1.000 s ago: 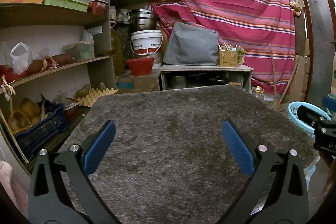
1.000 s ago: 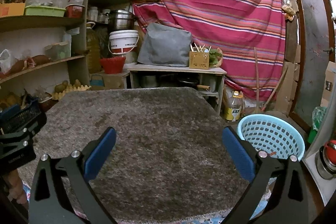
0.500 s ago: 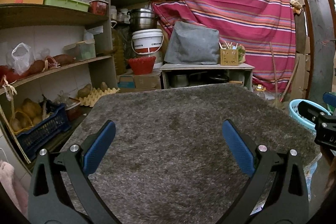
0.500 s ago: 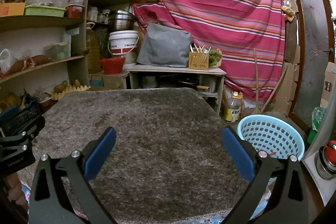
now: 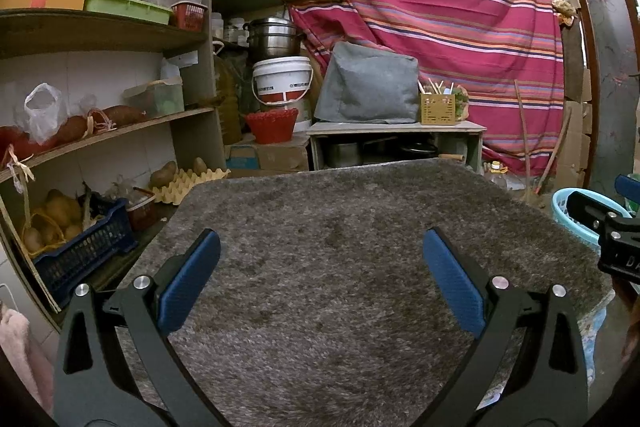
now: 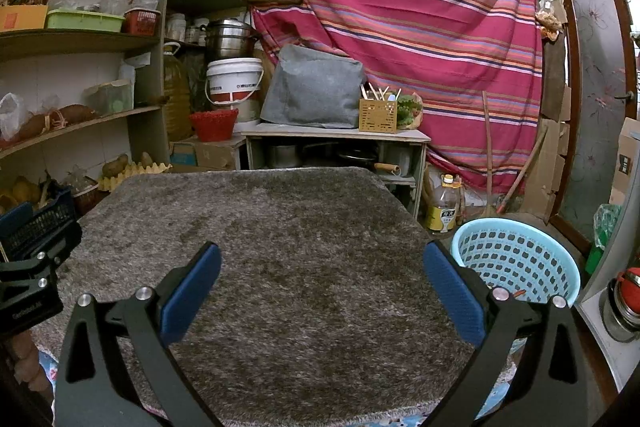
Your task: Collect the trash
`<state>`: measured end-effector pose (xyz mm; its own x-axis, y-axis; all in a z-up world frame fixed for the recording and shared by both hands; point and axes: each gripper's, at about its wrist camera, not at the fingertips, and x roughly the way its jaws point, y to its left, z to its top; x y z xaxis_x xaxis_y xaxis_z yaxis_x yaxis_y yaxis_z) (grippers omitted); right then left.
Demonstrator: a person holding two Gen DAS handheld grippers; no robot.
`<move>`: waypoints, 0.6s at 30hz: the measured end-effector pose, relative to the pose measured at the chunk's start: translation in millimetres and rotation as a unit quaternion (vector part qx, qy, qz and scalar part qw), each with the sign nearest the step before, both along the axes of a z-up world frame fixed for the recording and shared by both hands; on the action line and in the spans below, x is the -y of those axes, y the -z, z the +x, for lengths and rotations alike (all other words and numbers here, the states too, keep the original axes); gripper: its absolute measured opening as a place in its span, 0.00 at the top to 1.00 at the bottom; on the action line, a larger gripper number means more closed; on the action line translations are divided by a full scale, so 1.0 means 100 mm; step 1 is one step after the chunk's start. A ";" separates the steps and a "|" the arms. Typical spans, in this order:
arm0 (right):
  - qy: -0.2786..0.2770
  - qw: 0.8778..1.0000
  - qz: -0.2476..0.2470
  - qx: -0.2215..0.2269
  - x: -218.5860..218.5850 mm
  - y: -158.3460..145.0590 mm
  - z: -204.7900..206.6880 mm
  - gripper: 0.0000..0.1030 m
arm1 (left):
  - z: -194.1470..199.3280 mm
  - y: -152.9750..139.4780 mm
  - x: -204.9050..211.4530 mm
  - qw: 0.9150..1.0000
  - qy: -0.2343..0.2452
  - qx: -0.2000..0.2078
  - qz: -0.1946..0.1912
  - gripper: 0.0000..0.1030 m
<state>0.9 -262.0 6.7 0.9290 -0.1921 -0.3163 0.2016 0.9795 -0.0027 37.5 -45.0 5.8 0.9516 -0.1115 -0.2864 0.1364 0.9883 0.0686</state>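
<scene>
Little has moved since the earlier frames: both views have drifted very slightly, and the right gripper at the right edge of the left wrist view has slid a touch lower.

No trash shows on the grey shaggy worktop [image 6: 288, 247] in either view. The light blue basket [image 6: 516, 259] sits at the lower right of the right wrist view, just beside the worktop's edge, with something small and orange inside.

The likely risk is a missed scrap: the long pile could hide small bits, and jaws closing on it would snag fibres instead.

The left gripper [image 5: 320, 279] has its jaws spread wide, holding nothing, above the pile. The right gripper [image 6: 320, 281] is likewise wide apart and empty; whether its pads [image 6: 192, 291] brush the pile I cannot tell.
</scene>
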 end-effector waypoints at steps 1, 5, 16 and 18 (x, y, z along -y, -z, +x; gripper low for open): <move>0.000 1.000 0.000 0.000 0.00 0.00 0.00 0.04 | 0.00 -0.01 -0.01 1.000 0.000 0.000 0.001 0.05; 0.000 1.000 0.000 0.001 0.00 -0.01 0.00 0.04 | 0.00 -0.01 0.01 1.000 0.001 0.001 0.000 0.05; 0.000 1.000 0.000 0.001 0.02 -0.01 0.00 0.04 | 0.03 -0.02 -0.06 1.000 0.001 0.003 0.004 0.05; 0.000 1.000 0.000 0.001 0.02 -0.01 0.00 0.04 | 0.04 -0.02 -0.08 1.000 0.002 0.000 0.003 0.05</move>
